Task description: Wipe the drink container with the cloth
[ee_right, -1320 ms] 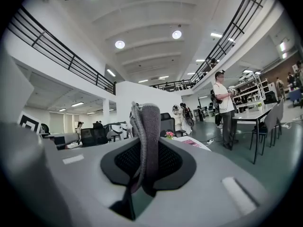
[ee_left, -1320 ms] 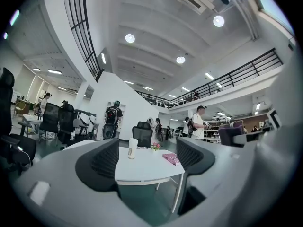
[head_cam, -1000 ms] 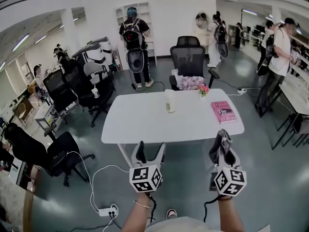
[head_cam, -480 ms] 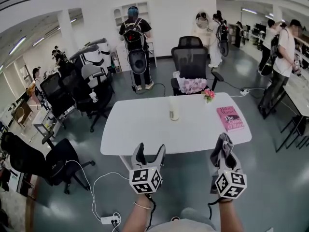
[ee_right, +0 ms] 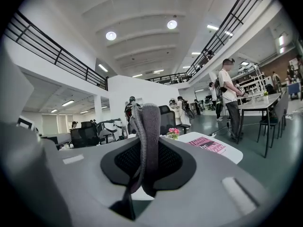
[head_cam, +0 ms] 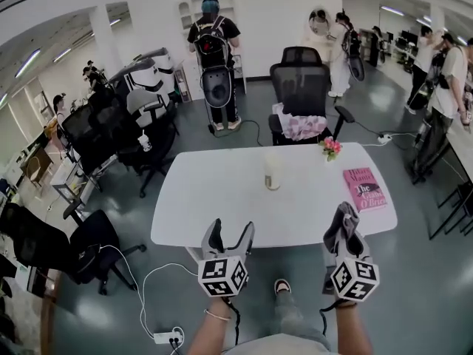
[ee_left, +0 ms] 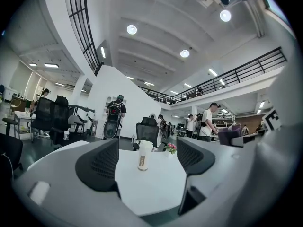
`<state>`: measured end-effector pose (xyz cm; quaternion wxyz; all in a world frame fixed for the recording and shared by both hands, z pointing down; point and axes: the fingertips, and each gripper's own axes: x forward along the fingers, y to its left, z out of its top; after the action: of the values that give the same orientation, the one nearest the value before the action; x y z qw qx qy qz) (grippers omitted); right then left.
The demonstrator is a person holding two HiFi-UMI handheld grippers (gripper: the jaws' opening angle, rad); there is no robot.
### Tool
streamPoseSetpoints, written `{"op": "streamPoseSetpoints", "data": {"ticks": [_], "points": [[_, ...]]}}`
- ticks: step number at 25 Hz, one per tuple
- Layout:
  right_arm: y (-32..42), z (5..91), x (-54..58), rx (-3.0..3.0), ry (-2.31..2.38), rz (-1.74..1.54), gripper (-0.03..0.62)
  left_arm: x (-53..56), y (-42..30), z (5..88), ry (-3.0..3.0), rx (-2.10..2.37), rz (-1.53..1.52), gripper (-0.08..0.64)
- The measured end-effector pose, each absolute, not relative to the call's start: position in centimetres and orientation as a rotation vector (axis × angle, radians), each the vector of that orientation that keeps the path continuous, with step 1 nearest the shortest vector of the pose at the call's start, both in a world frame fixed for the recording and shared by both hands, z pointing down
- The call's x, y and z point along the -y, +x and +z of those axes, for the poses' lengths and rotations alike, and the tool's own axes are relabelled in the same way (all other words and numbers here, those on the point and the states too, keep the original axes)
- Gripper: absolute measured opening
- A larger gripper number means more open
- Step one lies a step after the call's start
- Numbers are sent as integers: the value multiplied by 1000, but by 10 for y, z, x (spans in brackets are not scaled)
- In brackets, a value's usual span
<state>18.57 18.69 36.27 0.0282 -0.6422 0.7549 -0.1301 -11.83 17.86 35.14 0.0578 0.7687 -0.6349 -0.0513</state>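
A pale drink container point(head_cam: 273, 173) with a tan label stands upright near the middle of the white table point(head_cam: 222, 205); the left gripper view shows the container point(ee_left: 143, 155) straight ahead between the jaws. My left gripper point(head_cam: 228, 235) hangs open and empty just short of the table's near edge. My right gripper point(head_cam: 344, 224) is shut on a grey cloth point(head_cam: 343, 221), which stands up folded between the pads as a grey strip point(ee_right: 147, 145). Both grippers are well short of the container.
A pink book point(head_cam: 366, 187) lies at the table's right end, with a small pot of pink flowers point(head_cam: 329, 148) behind it. A black office chair point(head_cam: 303, 95) stands at the far side. More chairs point(head_cam: 111, 135) and cables point(head_cam: 159, 287) lie to the left. People stand beyond.
The table and container have come nearer and lower in the head view as I stepped forward. Both grippers keep their places in the view; the right one still holds the cloth.
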Motion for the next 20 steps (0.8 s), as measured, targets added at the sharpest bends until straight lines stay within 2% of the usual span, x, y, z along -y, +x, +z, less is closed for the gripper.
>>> {"op": "streamPoseSetpoints", "data": {"ticks": [20], "points": [[189,353,90,-2403,-1910,-432,71,81,-98,337,2328,1932,-156,373]]}}
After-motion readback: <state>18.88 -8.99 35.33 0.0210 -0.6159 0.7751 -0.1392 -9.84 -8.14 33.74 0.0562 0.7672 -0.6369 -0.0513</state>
